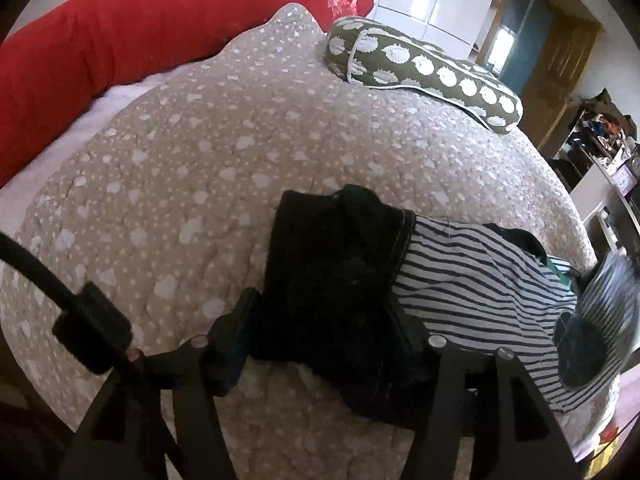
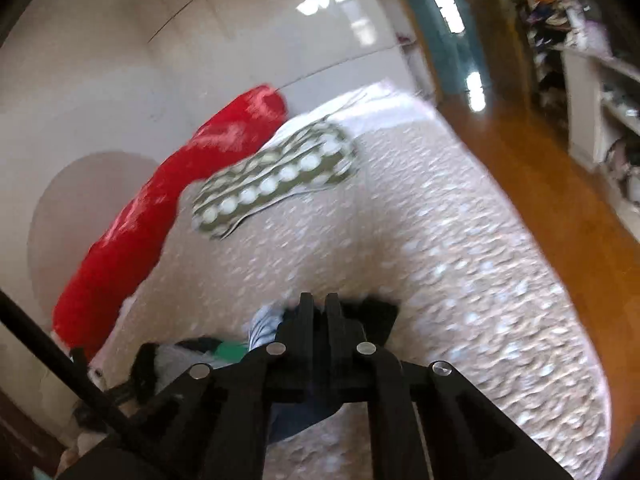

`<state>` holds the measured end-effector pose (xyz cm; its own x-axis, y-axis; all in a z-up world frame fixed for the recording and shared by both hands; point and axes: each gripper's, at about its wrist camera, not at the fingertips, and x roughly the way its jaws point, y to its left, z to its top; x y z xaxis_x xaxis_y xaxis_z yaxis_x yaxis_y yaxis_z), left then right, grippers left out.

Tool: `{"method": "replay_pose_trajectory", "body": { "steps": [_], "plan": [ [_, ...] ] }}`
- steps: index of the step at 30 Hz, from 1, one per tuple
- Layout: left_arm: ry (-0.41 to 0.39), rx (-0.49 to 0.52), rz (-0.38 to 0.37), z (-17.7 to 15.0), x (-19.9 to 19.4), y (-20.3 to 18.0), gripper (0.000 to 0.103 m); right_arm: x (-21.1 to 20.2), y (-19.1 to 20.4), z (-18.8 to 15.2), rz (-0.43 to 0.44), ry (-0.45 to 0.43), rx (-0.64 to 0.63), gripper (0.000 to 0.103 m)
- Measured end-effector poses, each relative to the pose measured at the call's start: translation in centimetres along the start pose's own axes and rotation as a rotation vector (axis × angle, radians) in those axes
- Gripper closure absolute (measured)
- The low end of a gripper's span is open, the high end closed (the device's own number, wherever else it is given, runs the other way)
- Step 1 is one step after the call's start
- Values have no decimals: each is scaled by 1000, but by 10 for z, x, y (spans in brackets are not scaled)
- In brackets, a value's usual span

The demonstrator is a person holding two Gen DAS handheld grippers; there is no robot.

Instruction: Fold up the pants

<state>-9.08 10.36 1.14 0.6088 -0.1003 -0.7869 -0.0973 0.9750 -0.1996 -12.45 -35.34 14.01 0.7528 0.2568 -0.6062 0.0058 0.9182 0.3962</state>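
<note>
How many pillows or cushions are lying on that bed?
2. A long red bolster lies along the far edge by the wall; a green cushion with white spots sits on the beige quilt beside it. Others may lie out of view.

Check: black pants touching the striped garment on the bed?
Touching. The left wrist view shows the black pants overlapping the striped garment; the pants' stitched hem lies directly on the stripes, with no bedspread between them.

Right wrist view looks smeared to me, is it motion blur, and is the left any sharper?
Right wrist: motion blur smears the quilt and spotted pillow; glare on the wall. Left wrist: mostly sharp, black pants crisp, only the striped cloth's right edge blurred.
</note>
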Motion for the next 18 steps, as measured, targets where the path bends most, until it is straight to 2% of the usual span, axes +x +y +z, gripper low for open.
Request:
{"method": "replay_pose_trajectory", "body": {
  "steps": [2,4,5,8,10,12,14,18],
  "plan": [
    [-12,9,9,-2,1,-2,43,11,-17,-12,-63,45,31,97],
    [-22,15,9,-3,1,-2,42,23,-37,-31,-177,107,50,96],
    [-24,16,7,-3,2,-2,42,23,-47,-41,-185,124,83,96],
    [-24,12,3,-2,3,-1,41,16,-59,-50,-113,117,174,89],
    [-25,14,9,-2,3,-3,40,12,-55,-50,-84,95,173,70],
    [-29,20,19,-3,4,-4,39,17,-43,-47,-38,95,153,61],
    [-32,26,24,-3,4,-6,38,30,-30,-45,-11,116,117,60],
    [-37,32,25,-4,5,-6,36,64,-11,-54,-11,188,35,60]
  ]
}}
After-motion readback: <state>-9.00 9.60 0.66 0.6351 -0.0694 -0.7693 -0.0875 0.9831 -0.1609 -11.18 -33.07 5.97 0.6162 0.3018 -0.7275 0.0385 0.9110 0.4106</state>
